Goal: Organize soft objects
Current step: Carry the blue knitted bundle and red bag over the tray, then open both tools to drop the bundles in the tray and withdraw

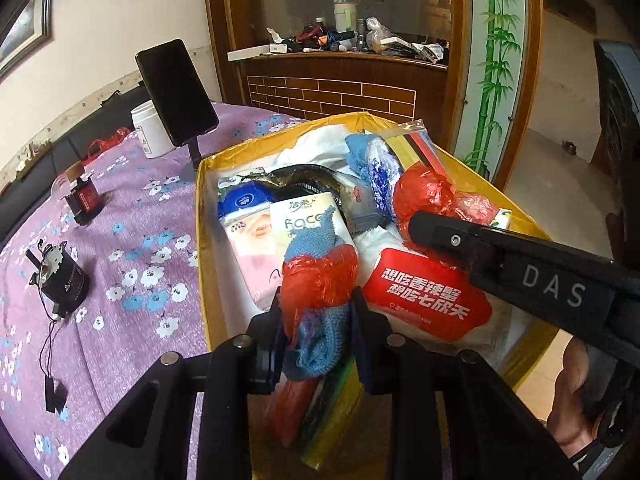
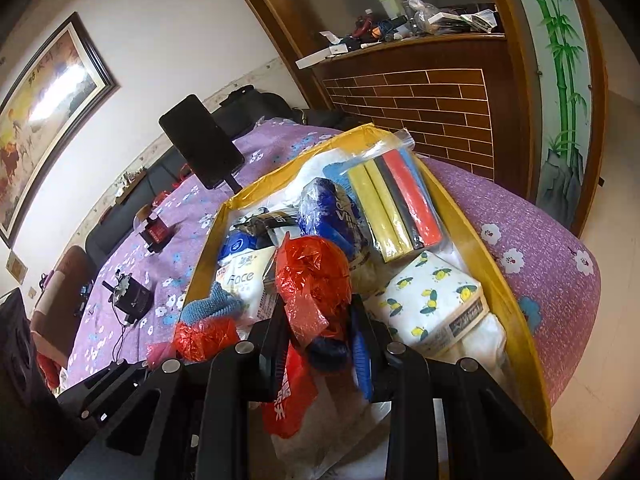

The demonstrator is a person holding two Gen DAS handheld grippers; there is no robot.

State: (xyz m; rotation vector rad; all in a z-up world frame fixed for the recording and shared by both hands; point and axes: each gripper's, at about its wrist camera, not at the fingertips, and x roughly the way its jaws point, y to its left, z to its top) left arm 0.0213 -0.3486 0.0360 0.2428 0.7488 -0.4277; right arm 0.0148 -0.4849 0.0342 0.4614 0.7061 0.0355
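Two tools work over one yellow box [image 1: 206, 216] that sits on the desk, which is covered in a purple flowered cloth [image 1: 132, 236]. The left tool [image 1: 316, 316] is closed on a bundle of blue knitted cloth wrapped in red plastic [image 1: 318, 276], held above the near end of the box; the bundle's lower part runs down behind the fingers [image 1: 362, 308] and is hard to follow. The right tool [image 2: 320, 320] is clamped on a red plastic bag [image 2: 314, 276] above the box, and something dark blue [image 2: 328, 350] bulges under it between the fingers, but what it is cannot be made out.

Inside the box lie one "Face" tissue pack [image 1: 298, 216], one red tissue pack with white lettering [image 1: 424, 300], one lemon-print pack [image 2: 436, 300], one blue-and-white wrapped pack [image 2: 332, 216], and one clear bag of coloured strips [image 2: 404, 200] leaning on the far right wall. The strips number about five, two yellow, one black, one red, one blue, the last partly hidden. White cloth [image 1: 320, 142] fills the far end, mostly buried.

On the desk beside the box stand one black phone on a stand [image 1: 176, 92] and one white jar [image 1: 150, 130], half covered by the phone.
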